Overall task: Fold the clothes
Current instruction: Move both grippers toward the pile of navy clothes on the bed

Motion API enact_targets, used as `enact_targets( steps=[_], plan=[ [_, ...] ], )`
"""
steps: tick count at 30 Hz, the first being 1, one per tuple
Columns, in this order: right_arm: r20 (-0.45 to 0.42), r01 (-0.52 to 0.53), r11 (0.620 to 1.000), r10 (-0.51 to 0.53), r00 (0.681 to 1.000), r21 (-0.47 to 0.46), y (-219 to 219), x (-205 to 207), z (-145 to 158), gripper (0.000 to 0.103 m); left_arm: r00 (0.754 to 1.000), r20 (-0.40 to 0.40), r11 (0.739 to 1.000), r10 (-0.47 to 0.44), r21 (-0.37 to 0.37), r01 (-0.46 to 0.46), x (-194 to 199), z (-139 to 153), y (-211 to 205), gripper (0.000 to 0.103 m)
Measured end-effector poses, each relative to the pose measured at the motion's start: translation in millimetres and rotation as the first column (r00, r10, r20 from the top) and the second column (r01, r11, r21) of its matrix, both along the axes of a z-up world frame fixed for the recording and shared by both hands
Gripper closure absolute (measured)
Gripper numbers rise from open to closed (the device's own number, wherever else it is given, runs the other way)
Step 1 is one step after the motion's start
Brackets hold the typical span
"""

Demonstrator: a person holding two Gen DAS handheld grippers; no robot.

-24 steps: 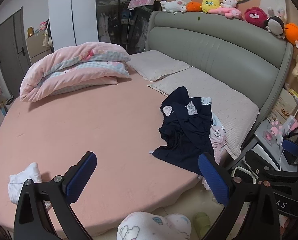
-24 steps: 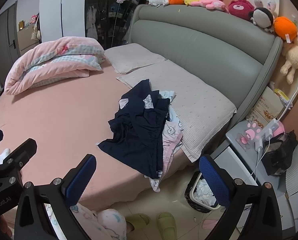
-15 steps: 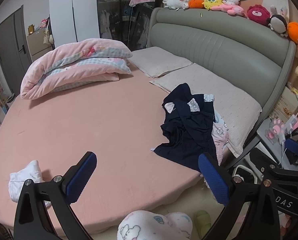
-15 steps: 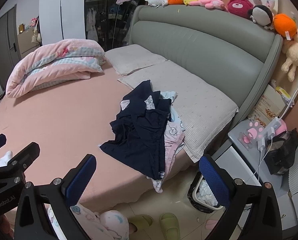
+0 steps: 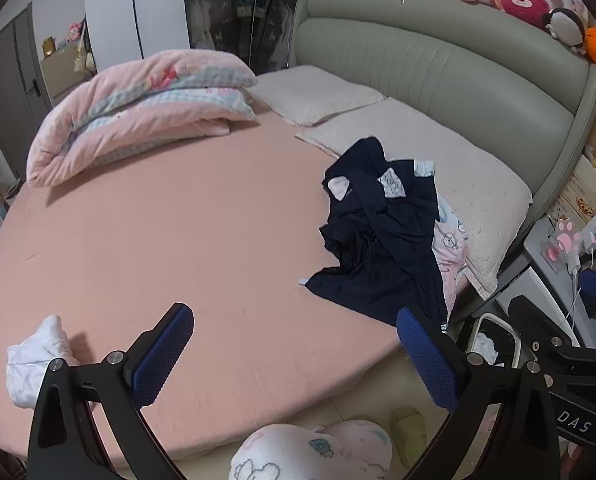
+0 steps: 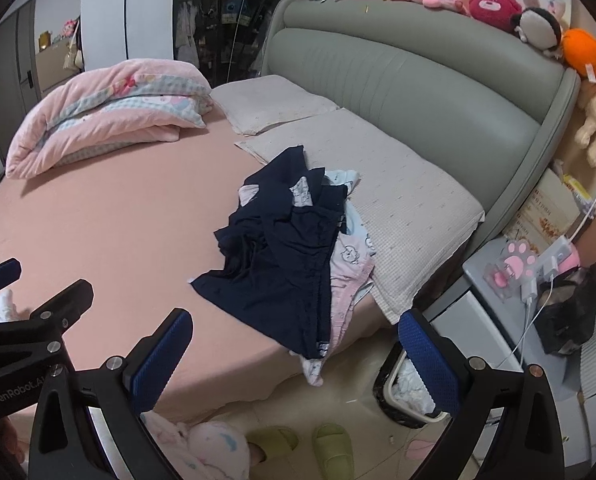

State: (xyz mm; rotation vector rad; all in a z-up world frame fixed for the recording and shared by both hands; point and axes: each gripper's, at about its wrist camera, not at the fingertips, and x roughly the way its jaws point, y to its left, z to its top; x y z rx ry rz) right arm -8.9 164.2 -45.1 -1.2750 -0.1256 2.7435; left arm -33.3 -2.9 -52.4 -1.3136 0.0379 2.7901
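Note:
A crumpled navy garment lies on the pink bed by its near right edge, atop a pale pink printed garment that hangs over the edge. A small white cloth sits at the bed's near left. My left gripper is open over the bed's near edge, short of the navy garment, holding nothing. My right gripper is open too, hovering over the bed edge and floor just below the clothes. The left gripper's arm shows at the right wrist view's left.
A folded pink quilt and two pillows lie toward the grey headboard, which carries plush toys. Beside the bed stand a nightstand with chargers and a bin. Green slippers are on the floor.
Both views have drifted slightly closer to the bed and the clothes pile; both grippers stay wide open.

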Motion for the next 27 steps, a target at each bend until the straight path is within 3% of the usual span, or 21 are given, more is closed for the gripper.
enact_targets(
  steps=[4,11,18,22,27],
  plan=[
    [-0.024,0.013,0.998,-0.012,1.000,0.058,-2,-4,-4,0.000,1.000,0.006,1.000,-0.014,-0.001,0.014,-7,-13,1,0.000],
    [-0.045,0.056,0.998,-0.057,0.997,-0.022,14,-16,-14,0.000,0.998,0.064,0.999,-0.020,0.034,0.017,-30,-37,4,0.000],
    [-0.023,0.072,0.997,-0.072,0.997,0.022,18,-26,-30,0.000,0.994,0.103,0.998,-0.043,0.039,0.039,-46,-62,11,0.000],
    [-0.033,0.089,0.995,-0.091,0.995,-0.055,26,-32,-38,0.000,0.992,0.107,0.995,-0.071,0.072,0.063,-56,-74,15,0.000],
    [-0.051,0.128,0.983,-0.136,0.989,-0.135,37,-39,-49,0.000,0.991,0.106,0.996,-0.086,0.041,0.082,-68,-88,21,0.000]
  ],
)
